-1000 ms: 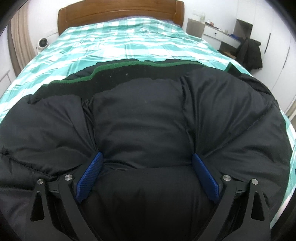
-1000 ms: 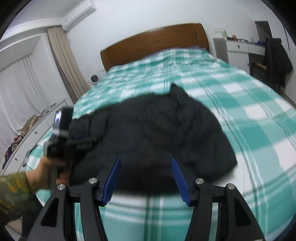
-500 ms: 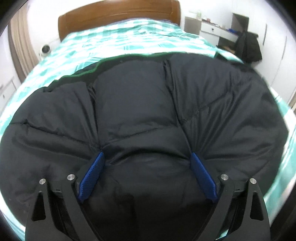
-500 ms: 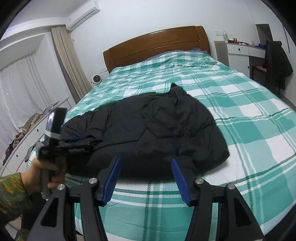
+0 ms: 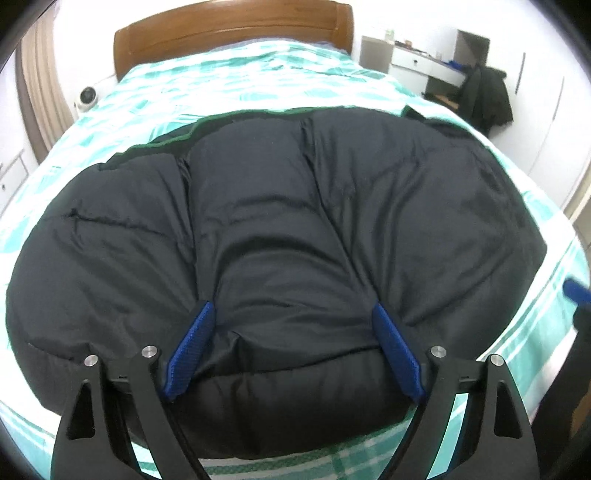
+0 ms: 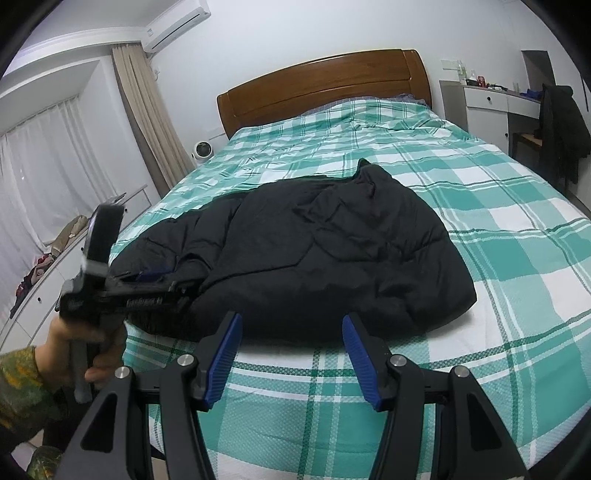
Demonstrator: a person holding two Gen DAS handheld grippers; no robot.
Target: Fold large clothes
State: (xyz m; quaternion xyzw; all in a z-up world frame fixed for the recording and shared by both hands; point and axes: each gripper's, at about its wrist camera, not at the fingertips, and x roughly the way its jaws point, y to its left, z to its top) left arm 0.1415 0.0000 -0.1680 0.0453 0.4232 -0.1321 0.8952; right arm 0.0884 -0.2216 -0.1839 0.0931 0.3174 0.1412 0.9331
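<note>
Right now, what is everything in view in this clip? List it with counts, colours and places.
Puffer jacket: one, black, lying across the near end of the bed.
Bedspread: one, teal and white check, covering the bed.
Headboard: one, brown wood, far end.
Small fan: one, white, left of the bed.
Curtains: beige, left wall.
Air conditioner: one, white, high on the wall.
Desk: one, white, right of the headboard.
Dark coat: one, hanging on a chair.
Left gripper: jaws closing around the jacket's near edge.
Right gripper: jaws open, empty, in front of the jacket.
</note>
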